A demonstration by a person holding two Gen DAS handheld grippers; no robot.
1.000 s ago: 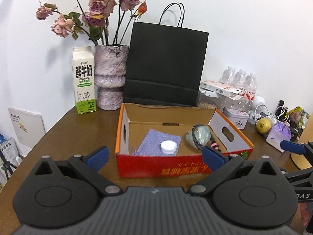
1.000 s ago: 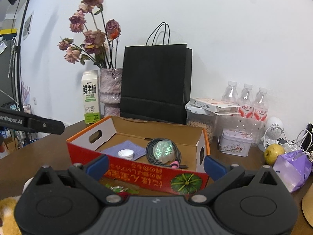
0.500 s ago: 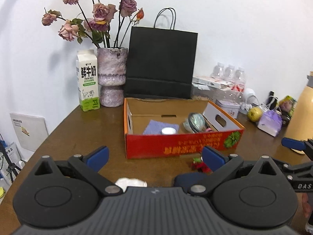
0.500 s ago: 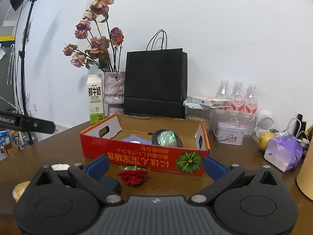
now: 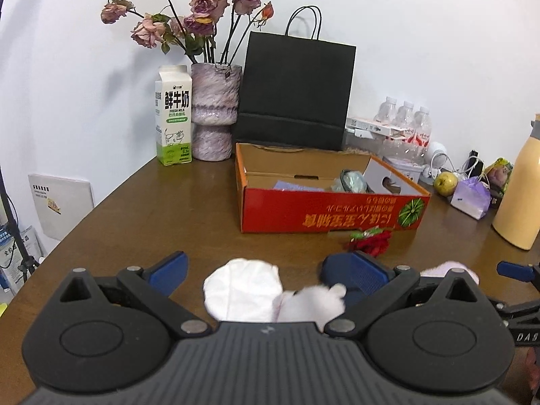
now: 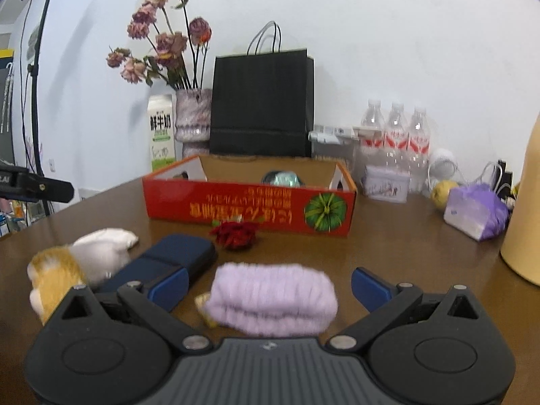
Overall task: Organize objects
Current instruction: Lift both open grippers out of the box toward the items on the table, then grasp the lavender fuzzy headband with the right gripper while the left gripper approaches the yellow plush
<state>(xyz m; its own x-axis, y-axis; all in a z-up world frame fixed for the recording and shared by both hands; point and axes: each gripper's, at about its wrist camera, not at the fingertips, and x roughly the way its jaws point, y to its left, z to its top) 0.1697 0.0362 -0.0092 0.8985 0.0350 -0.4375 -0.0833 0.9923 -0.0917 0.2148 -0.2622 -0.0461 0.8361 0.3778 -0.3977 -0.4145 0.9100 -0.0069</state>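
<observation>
1. The left gripper [image 5: 268, 271] hangs low over the brown table [image 5: 141, 222], jaws spread wide and holding nothing; a white crumpled cloth [image 5: 242, 288] and part of a plush toy [image 5: 312, 300] lie between its blue fingertips [image 5: 168, 268].
2. The right gripper [image 6: 268, 287] is likewise wide open and empty, with a folded lilac towel [image 6: 273, 298] on the table between its fingers.
3. Left of the towel in the right wrist view lies a dark blue case [image 6: 168, 261]; the orange-and-white plush toy [image 6: 57, 273] rests just beside it.
4. A red rose [image 6: 234, 233] lies on the table just in front of the red cardboard box [image 6: 249, 209].
5. Inside the box, a coiled cable [image 5: 352, 180] and a purple cloth [image 5: 293, 186] show over the front wall.
6. Behind the box stand a black paper bag [image 5: 295, 91], a vase of dried roses [image 5: 214, 111] and a milk carton [image 5: 173, 114].
7. To the right are water bottles [image 6: 395, 135], a pear [image 5: 445, 179], a purple packet [image 6: 476, 211] and a yellow flask [image 5: 519, 189].
</observation>
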